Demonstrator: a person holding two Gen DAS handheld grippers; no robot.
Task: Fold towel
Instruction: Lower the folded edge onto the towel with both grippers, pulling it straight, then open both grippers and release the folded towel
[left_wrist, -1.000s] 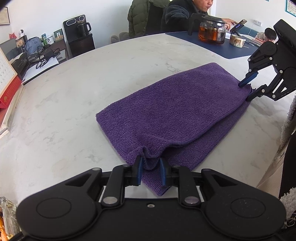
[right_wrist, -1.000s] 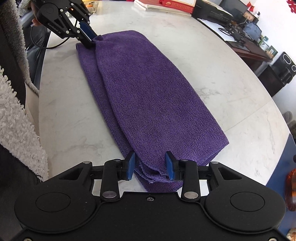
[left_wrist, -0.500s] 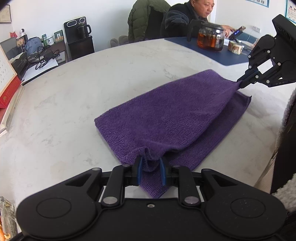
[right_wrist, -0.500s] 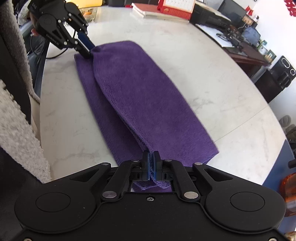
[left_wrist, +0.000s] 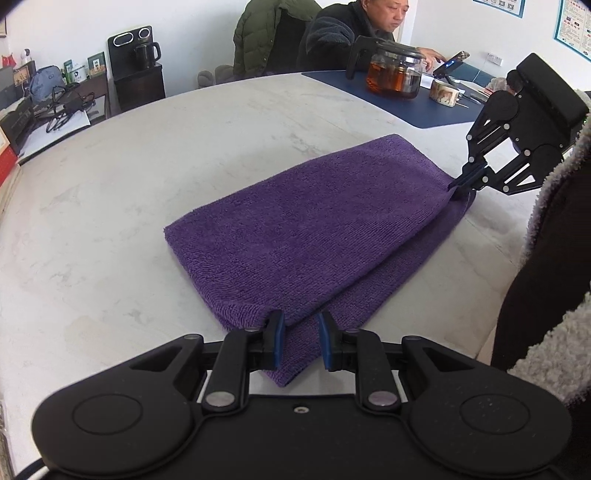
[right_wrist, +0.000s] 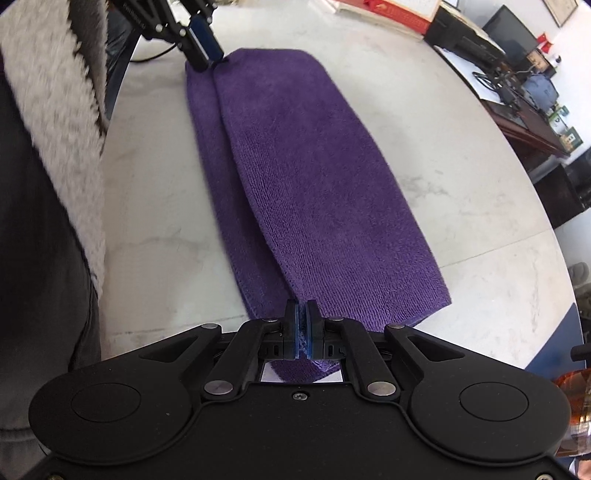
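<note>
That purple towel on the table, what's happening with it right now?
A person holding a gripper in each hand is folding the purple towel on the marble table. It already lies doubled lengthwise. The right gripper is shut on one end's corner, and the left gripper holds the corner at the opposite end.

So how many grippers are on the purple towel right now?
2. The left gripper is at one end of the purple towel, fabric between its fingers; the right gripper is pinched shut on the opposite end.
</note>
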